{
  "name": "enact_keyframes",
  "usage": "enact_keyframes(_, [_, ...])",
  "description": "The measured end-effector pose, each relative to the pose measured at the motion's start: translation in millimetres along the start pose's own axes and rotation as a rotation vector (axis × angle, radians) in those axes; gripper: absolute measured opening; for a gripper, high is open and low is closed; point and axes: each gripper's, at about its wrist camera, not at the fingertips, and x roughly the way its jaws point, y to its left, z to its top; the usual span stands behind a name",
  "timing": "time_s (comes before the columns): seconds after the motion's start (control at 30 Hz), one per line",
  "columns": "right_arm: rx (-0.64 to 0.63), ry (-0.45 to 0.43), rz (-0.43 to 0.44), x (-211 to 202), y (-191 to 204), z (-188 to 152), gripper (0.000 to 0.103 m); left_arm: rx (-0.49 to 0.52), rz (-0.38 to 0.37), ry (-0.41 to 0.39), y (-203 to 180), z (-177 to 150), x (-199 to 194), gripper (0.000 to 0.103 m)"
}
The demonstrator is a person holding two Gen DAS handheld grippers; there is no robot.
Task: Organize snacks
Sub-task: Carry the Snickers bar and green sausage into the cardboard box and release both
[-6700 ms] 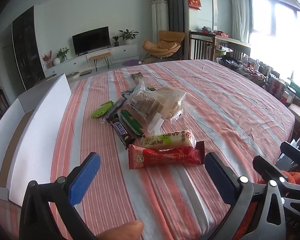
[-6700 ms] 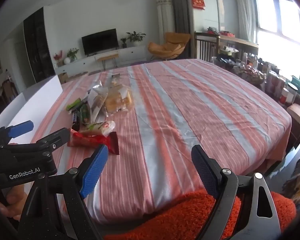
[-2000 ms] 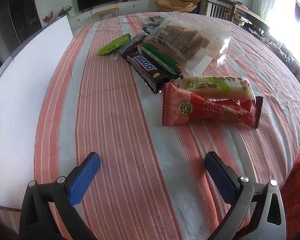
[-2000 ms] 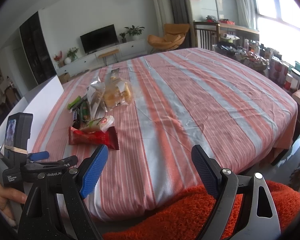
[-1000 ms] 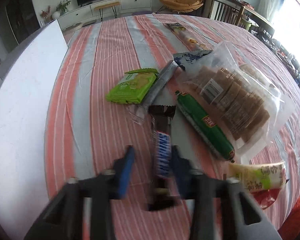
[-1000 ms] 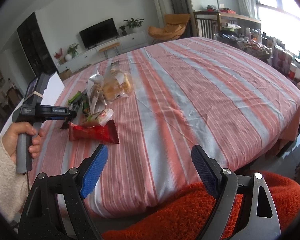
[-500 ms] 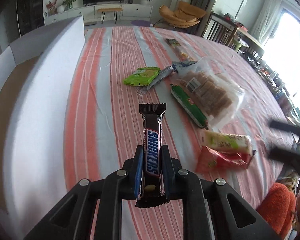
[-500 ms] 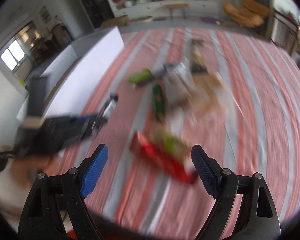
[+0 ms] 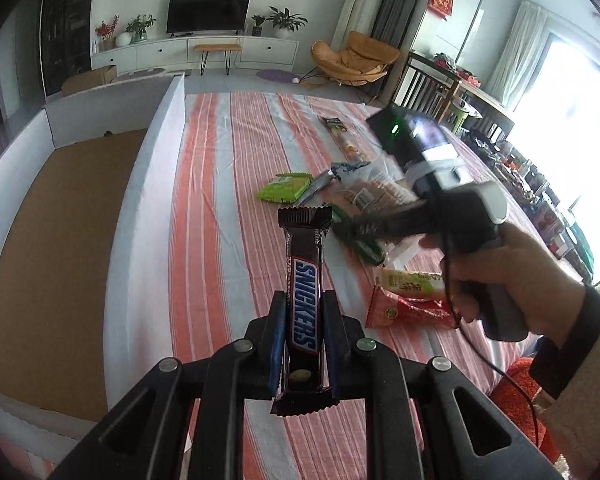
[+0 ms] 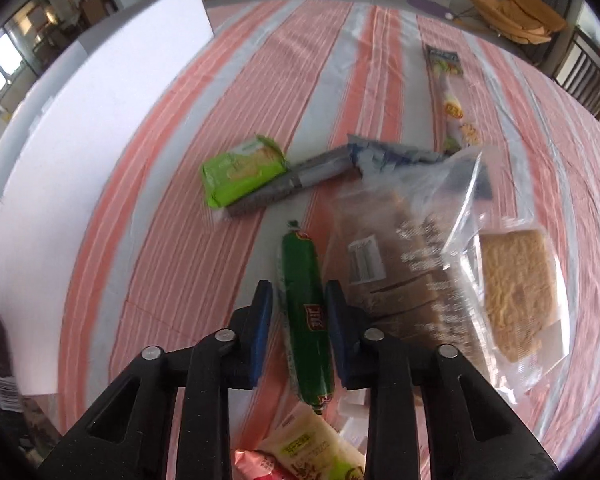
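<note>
My left gripper (image 9: 303, 300) is shut on a brown Snickers bar (image 9: 302, 264), held off the striped tablecloth and pointing away from me, just right of the wall of the white box (image 9: 148, 184). In the right wrist view my right gripper (image 10: 299, 296) points steeply down over a green sausage (image 10: 300, 264) that lies on the cloth. Its jaws are closing, with the blue pads against both sides of the sausage. The left wrist view shows a hand holding the right gripper (image 9: 348, 228) low over the snack pile.
Around the sausage lie a green biscuit packet (image 10: 240, 168), a silver wrapper (image 10: 300, 180) and a clear bag of brown wafers (image 10: 400, 264). A red packet (image 9: 408, 312) and a pale green one (image 9: 412, 282) lie nearer. The box has a brown floor (image 9: 52, 240).
My left gripper has lifted the Snickers bar off the cloth and carried it toward the white box. My right gripper swung from the table edge onto the sausage, and its jaws came together.
</note>
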Motion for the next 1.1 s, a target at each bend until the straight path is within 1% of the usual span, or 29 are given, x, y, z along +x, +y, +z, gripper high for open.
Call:
enact_keyframes(0.07, [-0.013,-0.021,-0.018,-1,4,-6,0.024,0.003,-0.008,-0.016,0,3,-8,0.017])
enact_keyframes(0.13, [0.058,-0.028,0.032,-5,-3,-15,0.024,-0.004,-0.011,-0.035,2,5,-19,0.017])
enact_keyframes(0.2, [0.144,-0.063,0.122,-17,-10,-31,0.024,-0.007,0.000,-0.054,6,7,-28,0.017])
enact_keyframes(0.27, [0.217,-0.107,0.225,-33,-14,-46,0.024,-0.003,0.031,-0.079,10,8,-39,0.017])
enact_keyframes(0.33, [0.266,-0.155,0.328,-52,-14,-57,0.024,0.010,0.074,-0.096,14,9,-48,0.017])
enact_keyframes(0.37, [0.276,-0.174,0.365,-61,-12,-61,0.024,0.014,0.092,-0.106,16,10,-52,0.017])
enact_keyframes(0.47, [0.285,-0.238,0.459,-93,3,-67,0.024,0.010,0.125,-0.127,30,15,-67,0.017])
enact_keyframes(0.53, [0.269,-0.280,0.521,-116,22,-63,0.024,-0.015,0.151,-0.153,46,18,-82,0.017])
enact_keyframes(0.57, [0.255,-0.297,0.549,-123,30,-57,0.024,-0.034,0.173,-0.169,56,20,-90,0.017])
enact_keyframes(0.63, [0.209,-0.324,0.616,-140,60,-50,0.024,-0.074,0.229,-0.198,77,22,-104,0.017])
enact_keyframes(0.7, [0.164,-0.333,0.661,-152,88,-43,0.024,-0.105,0.303,-0.206,96,22,-111,0.017])
enact_keyframes(0.77, [0.107,-0.332,0.694,-156,121,-38,0.024,-0.130,0.377,-0.199,115,19,-113,0.017])
enact_keyframes(0.87, [0.048,-0.333,0.680,-154,155,-30,0.024,-0.141,0.473,-0.180,132,13,-114,0.017])
enact_keyframes(0.97, [0.040,-0.301,0.677,-142,173,-26,0.024,-0.146,0.525,-0.176,143,5,-115,0.017])
enact_keyframes(1.07, [0.027,-0.299,0.665,-139,180,-28,0.025,-0.147,0.551,-0.168,152,1,-112,0.017])
enact_keyframes(1.1, [0.027,-0.300,0.666,-140,183,-29,0.027,-0.144,0.559,-0.163,153,1,-109,0.017])
